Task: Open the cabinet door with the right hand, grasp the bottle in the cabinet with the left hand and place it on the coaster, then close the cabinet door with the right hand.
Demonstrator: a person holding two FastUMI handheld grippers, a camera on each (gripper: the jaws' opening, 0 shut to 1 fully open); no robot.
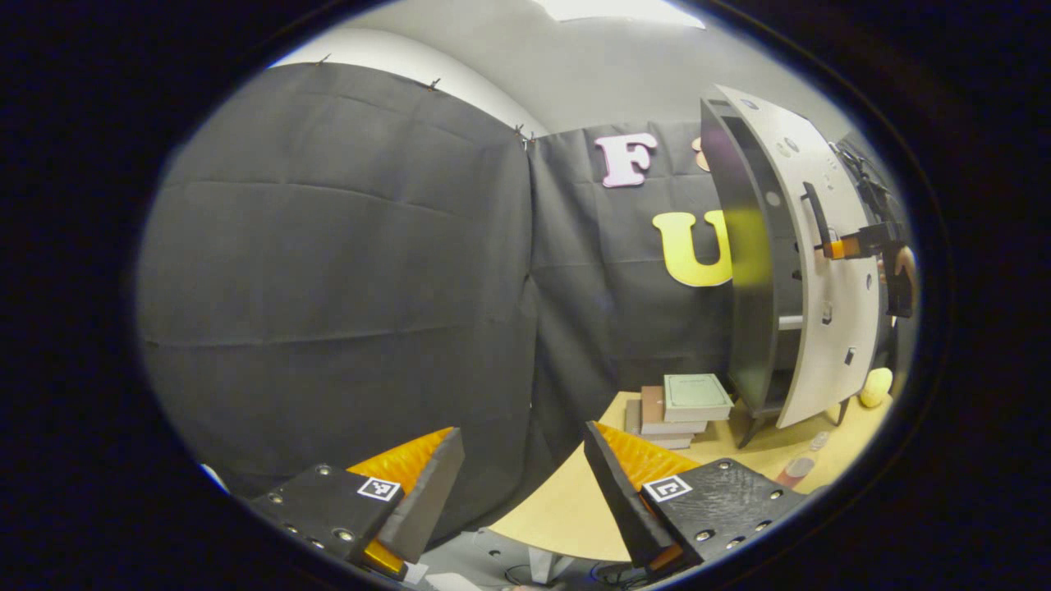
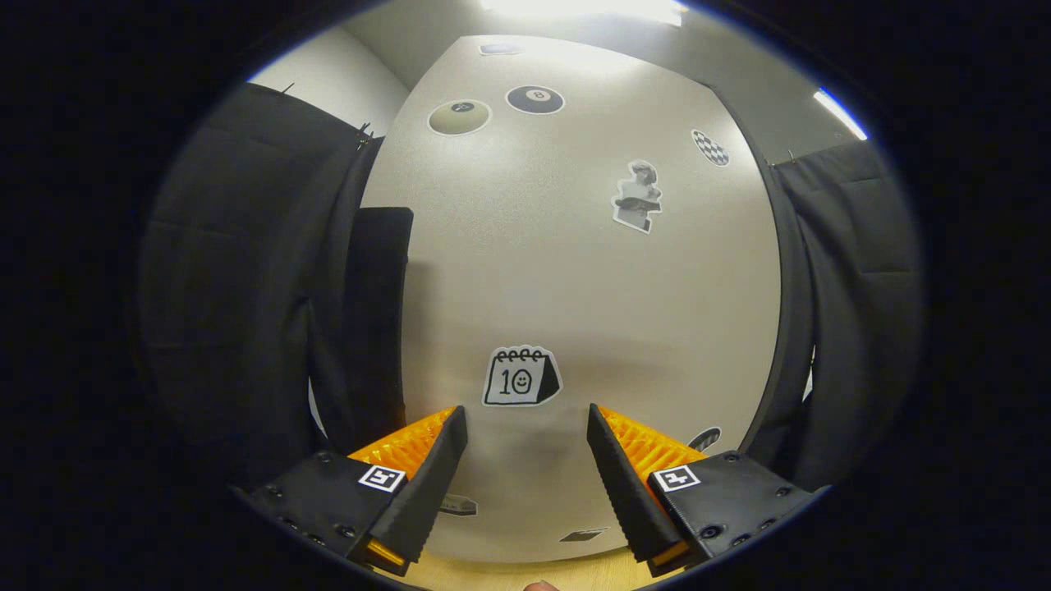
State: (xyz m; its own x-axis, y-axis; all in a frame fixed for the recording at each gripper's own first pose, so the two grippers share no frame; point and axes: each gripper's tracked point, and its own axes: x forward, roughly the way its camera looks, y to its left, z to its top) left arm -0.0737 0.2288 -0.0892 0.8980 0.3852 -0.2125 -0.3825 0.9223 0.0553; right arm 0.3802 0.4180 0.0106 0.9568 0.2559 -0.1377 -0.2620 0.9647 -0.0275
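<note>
Over at the far end of the table (image 1: 575, 517) the cabinet (image 1: 751, 271) stands with its door (image 2: 575, 287) swung partly open, stickers dotted over the pale front. Beside the cabinet's feet lies a stack of books (image 1: 677, 406), and a coaster (image 1: 796, 469) rests on the tabletop nearer the edge. No telling where the bottle is. The left gripper (image 1: 521, 480) hangs off the table, fingers spread wide with nothing between them. The right gripper (image 2: 525, 460) faces the door close up, equally wide, gripping nothing.
</note>
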